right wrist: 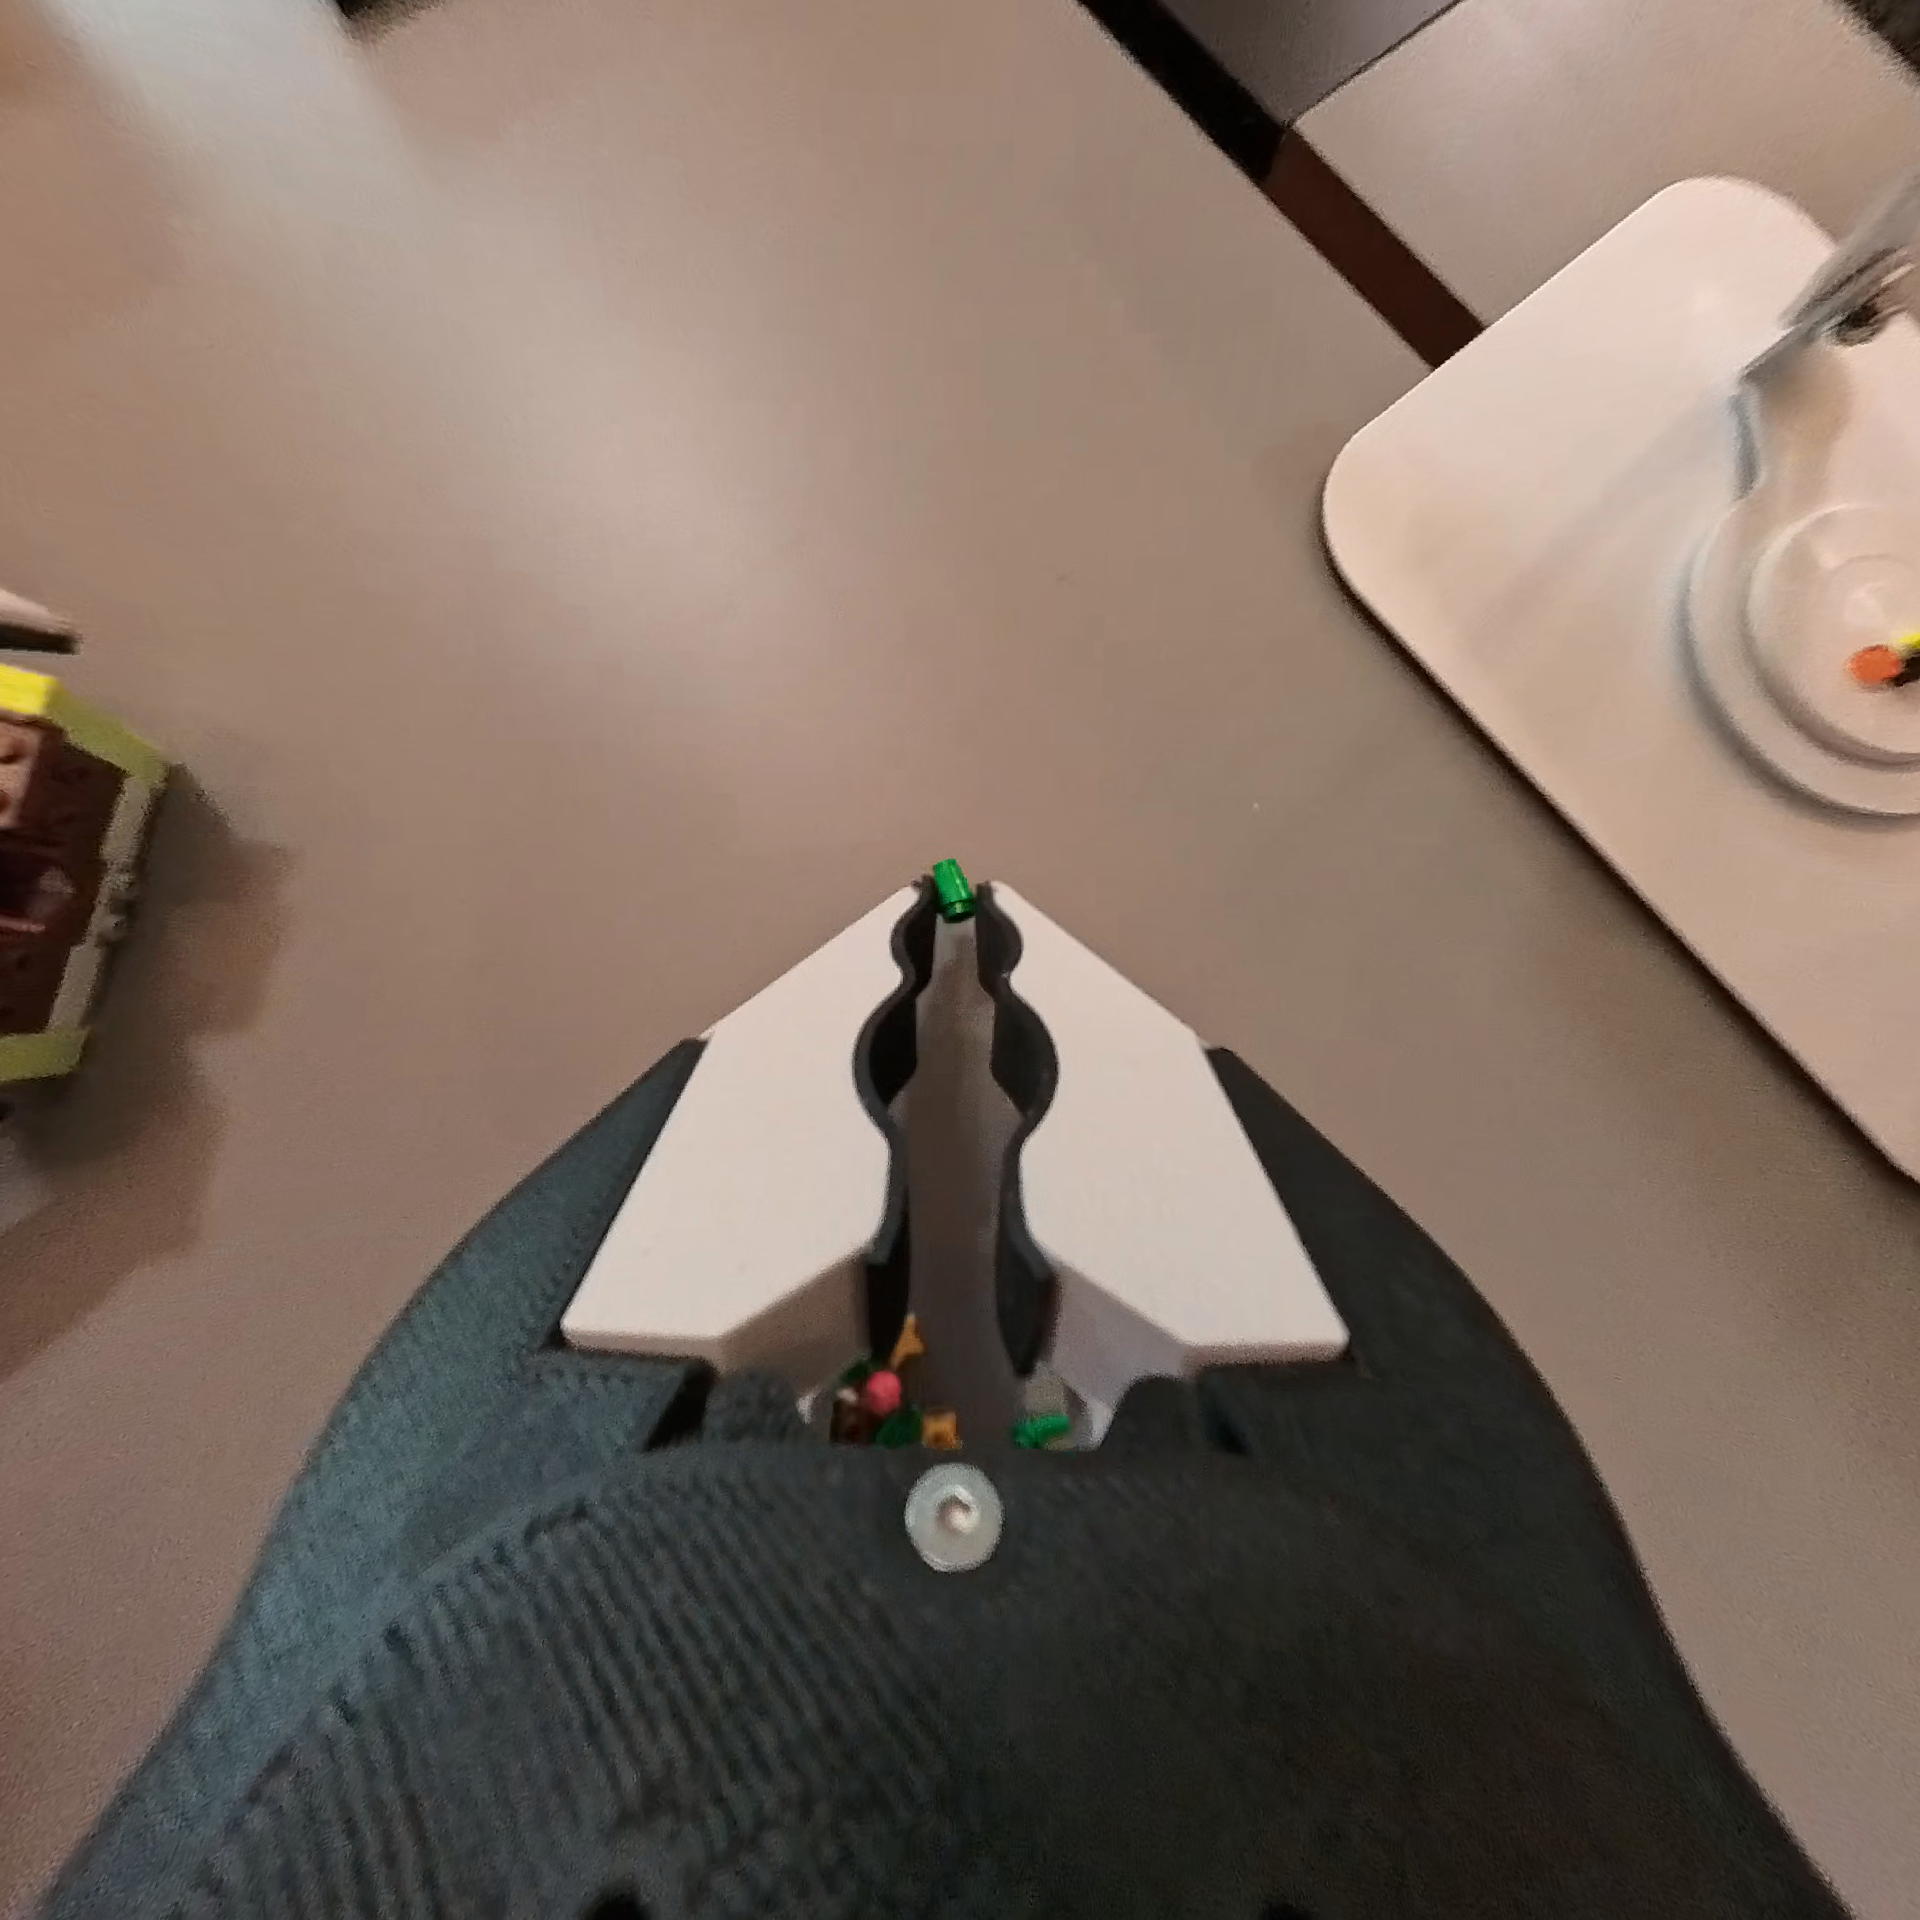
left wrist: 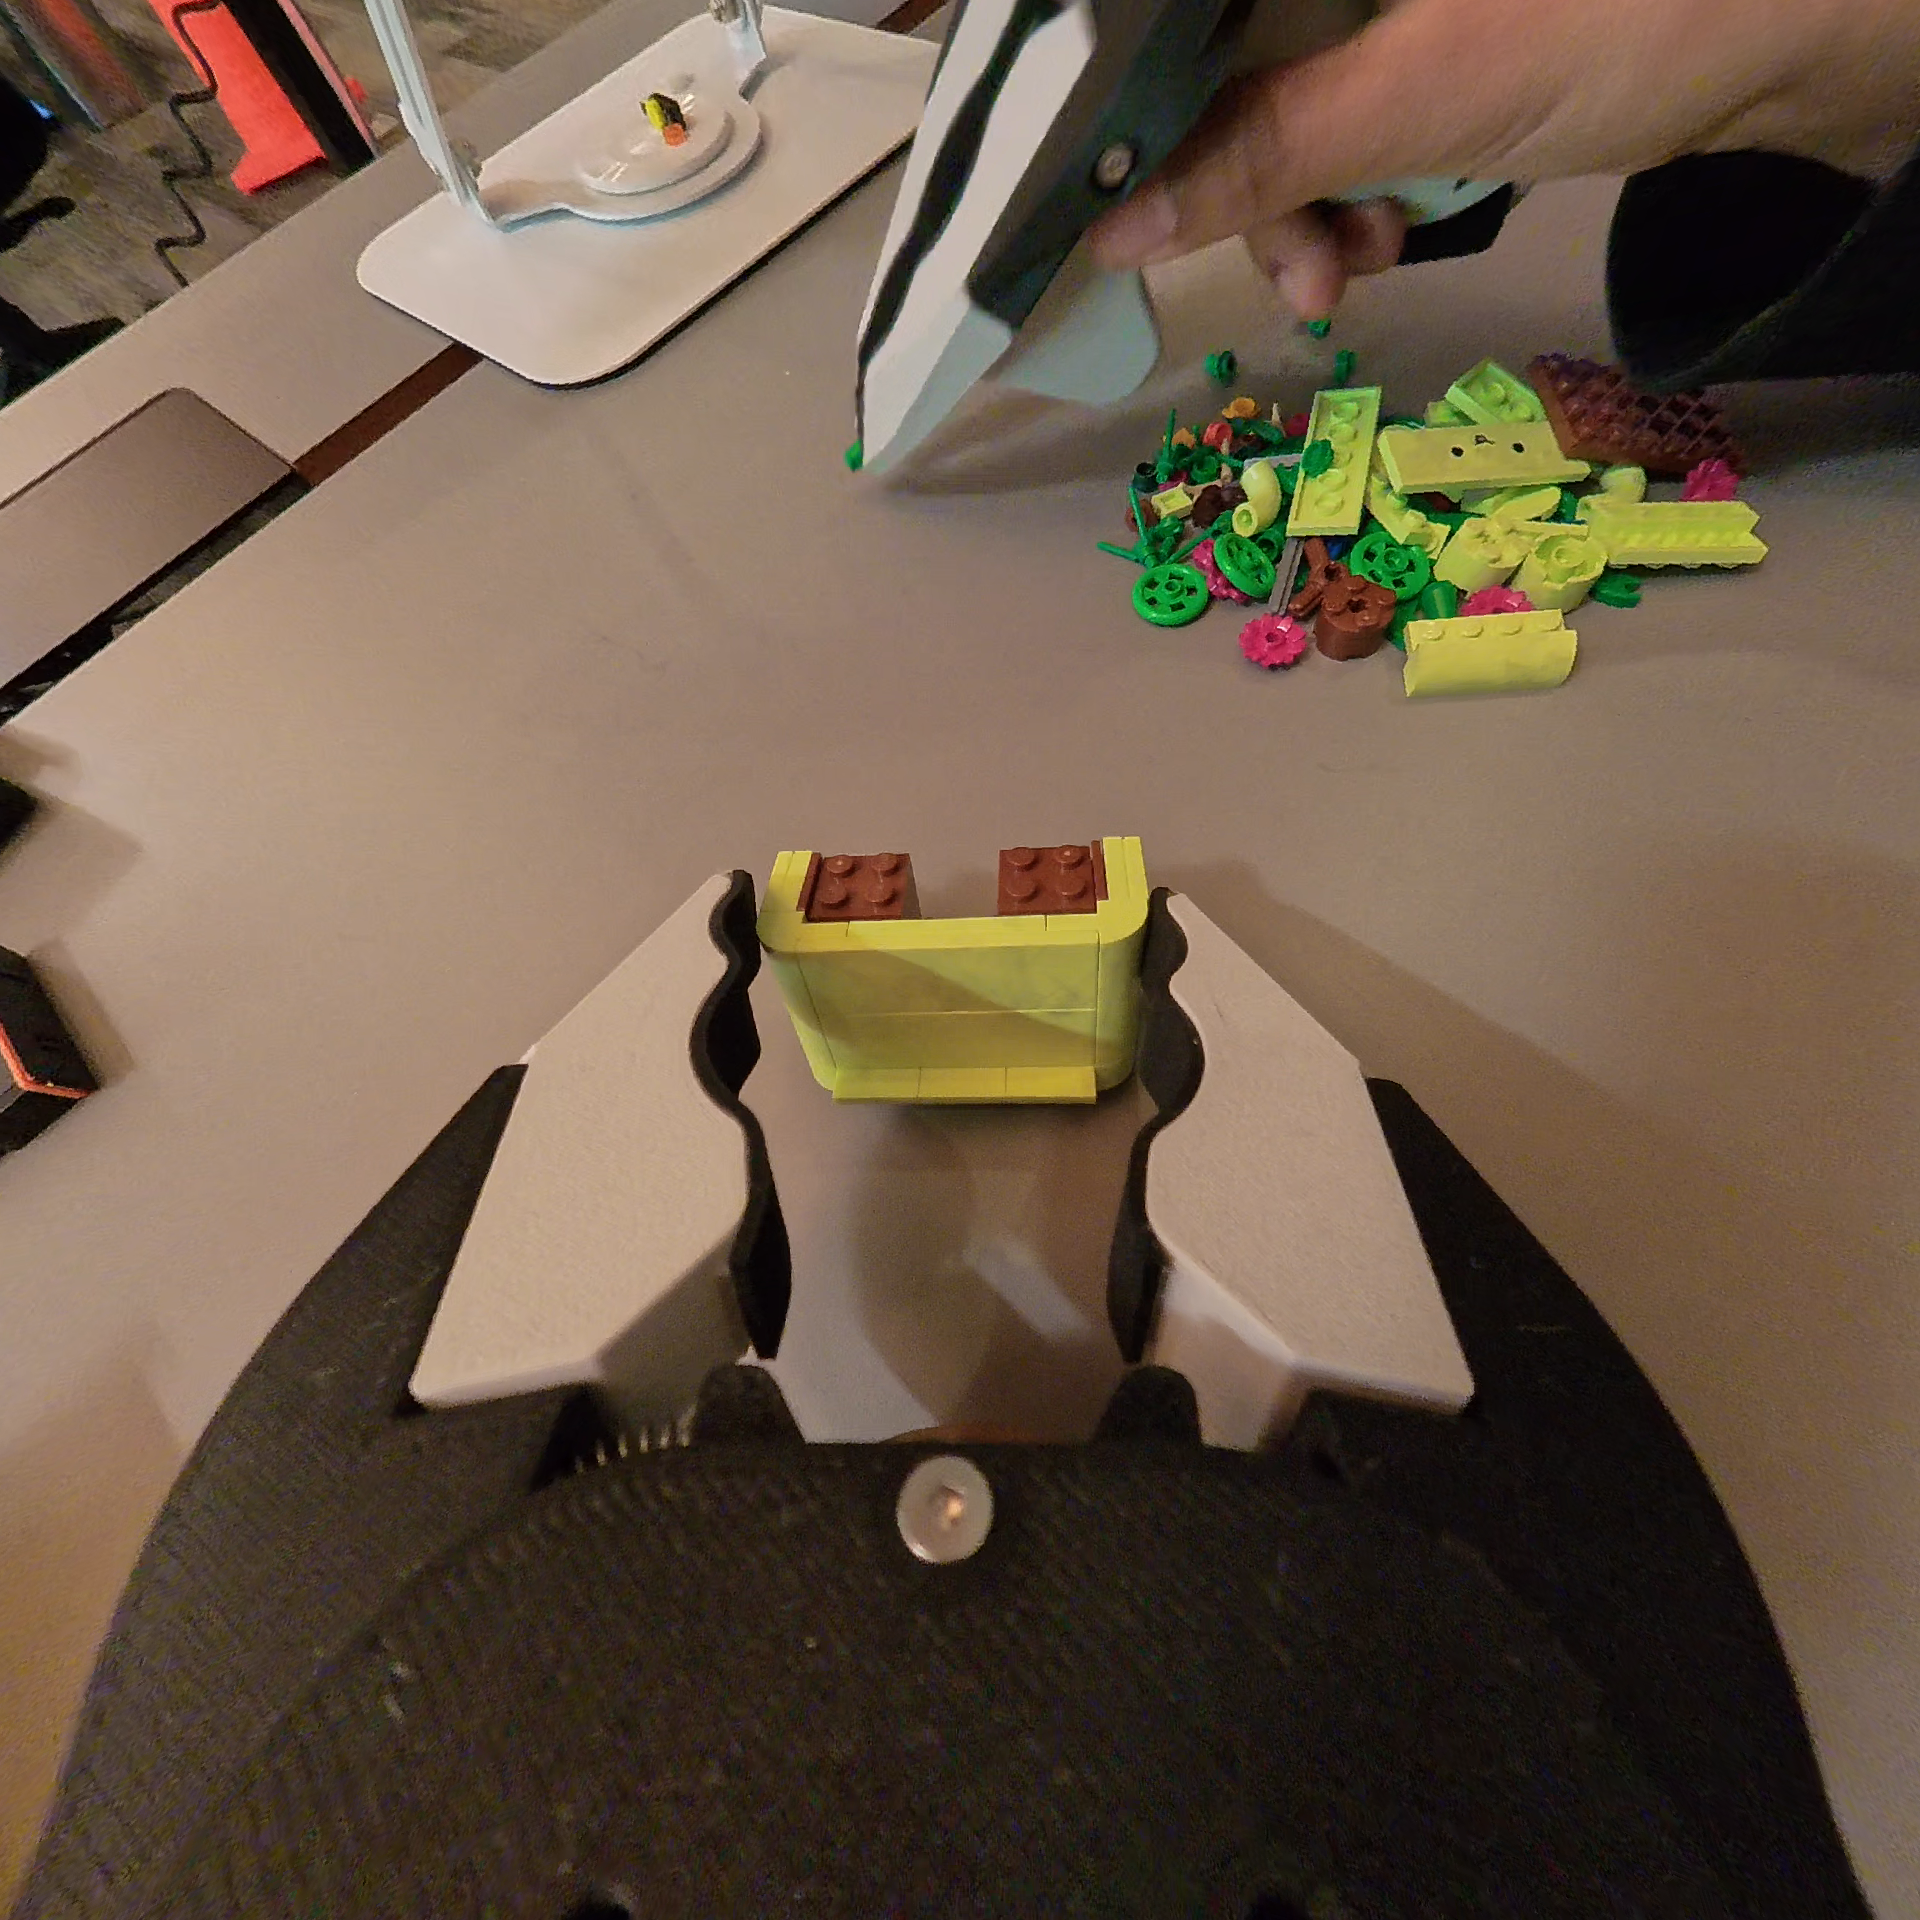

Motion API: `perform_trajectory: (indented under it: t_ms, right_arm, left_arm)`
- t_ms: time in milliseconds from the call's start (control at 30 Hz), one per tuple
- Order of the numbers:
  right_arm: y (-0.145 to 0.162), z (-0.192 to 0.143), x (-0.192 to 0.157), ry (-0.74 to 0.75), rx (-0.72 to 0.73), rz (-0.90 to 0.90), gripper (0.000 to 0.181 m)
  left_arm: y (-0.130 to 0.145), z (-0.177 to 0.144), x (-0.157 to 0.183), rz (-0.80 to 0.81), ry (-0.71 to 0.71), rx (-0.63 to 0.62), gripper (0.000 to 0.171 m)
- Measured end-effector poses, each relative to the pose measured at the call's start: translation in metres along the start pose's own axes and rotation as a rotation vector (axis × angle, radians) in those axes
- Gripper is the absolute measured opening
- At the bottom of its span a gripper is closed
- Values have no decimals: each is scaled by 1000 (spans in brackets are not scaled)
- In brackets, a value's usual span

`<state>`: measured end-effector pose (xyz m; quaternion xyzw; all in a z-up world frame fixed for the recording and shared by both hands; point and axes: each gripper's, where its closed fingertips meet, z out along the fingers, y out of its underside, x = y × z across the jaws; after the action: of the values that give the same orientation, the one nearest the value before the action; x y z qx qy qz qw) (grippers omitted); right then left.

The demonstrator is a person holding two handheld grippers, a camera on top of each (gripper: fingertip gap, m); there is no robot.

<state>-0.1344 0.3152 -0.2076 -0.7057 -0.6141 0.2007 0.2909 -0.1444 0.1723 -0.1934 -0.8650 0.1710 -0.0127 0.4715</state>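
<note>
My left gripper (left wrist: 951, 914) is shut on a lime-green brick box (left wrist: 951, 997) with two brown bricks (left wrist: 862, 885) inside its top; the box rests on the grey table (left wrist: 520, 675). My right gripper (right wrist: 951, 894) is shut on a tiny green piece (right wrist: 951, 888) at its tips and hovers above the table. It also shows in the left wrist view (left wrist: 868, 457), held by a hand (left wrist: 1455, 135), up and right of the box. The box shows blurred at the left edge of the right wrist view (right wrist: 62, 862).
A pile of loose bricks (left wrist: 1455, 520), lime, green, brown and pink, lies at the right. A white stand base (left wrist: 582, 260) with a round disc stands at the back; it also shows in the right wrist view (right wrist: 1558, 582). A dark sleeve (left wrist: 1766, 270) is at the far right. My right fingertips sit around 15 centimeters from my left ones.
</note>
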Motion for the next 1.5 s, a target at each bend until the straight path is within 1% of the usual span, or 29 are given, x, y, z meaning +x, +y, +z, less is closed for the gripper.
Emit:
perform_trajectory:
  t_ms: [100, 167, 233, 300, 433, 500, 567, 633, 700, 800, 933, 1033, 1067, 1100, 1167, 1300, 1500]
  right_arm:
    - [-1, -26, 2, 3, 64, 20, 5]
    - [4, -48, 3, 11, 87, 35, 5]
    - [16, -68, 0, 8, 90, 43, 6]
    - [32, -83, -10, -29, 61, 50, 5]
    - [60, -96, -36, -112, 8, 68, 6]
    - [66, -98, -46, -147, 6, 73, 12]
    - [67, -101, -50, -162, 22, 87, 16]
    - [65, -106, -45, -135, 54, 94, 16]
    - [58, -113, -42, -109, 103, 96, 16]
    - [46, -123, -45, -115, 188, 79, 17]
    - [25, -128, -56, -124, 331, 14, 17]
    - [13, -127, -73, -162, 456, -33, 17]
    - [14, -126, -82, -197, 469, -42, 19]
    - [18, -125, -92, -240, 462, -55, 22]
    - [25, -125, -106, -285, 459, -94, 21]
    - [40, -114, -123, -351, 378, -110, 22]
    - [46, -107, -155, -457, 330, -118, 23]
  left_arm:
    - [0, 0, 0, -3, 1, -1, 71]
    - [0, 0, -1, -6, 3, -2, 71]
    - [1, 1, -1, -10, 6, -5, 71]
    - [1, 0, -1, -13, 7, -4, 71]
    - [1, 1, 0, -8, 8, -7, 71]
    - [1, 1, 0, -9, 9, -8, 72]
    - [1, 1, 0, -8, 8, -8, 72]
    - [1, 1, 0, -8, 8, -8, 72]
    - [1, 1, 0, -6, 7, -8, 72]
    - [1, 1, 3, 13, 15, -8, 72]
    - [-2, 0, 16, 109, 40, 13, 72]
    - [-13, -2, 35, 204, 65, 83, 72]
    - [-18, -4, 44, 214, 92, 111, 71]
    - [-21, -5, 55, 223, 130, 132, 72]
    - [-24, -6, 68, 237, 168, 142, 72]
    - [-17, -2, 75, 284, 182, 98, 71]
    - [-14, -3, 78, 303, 203, 89, 72]
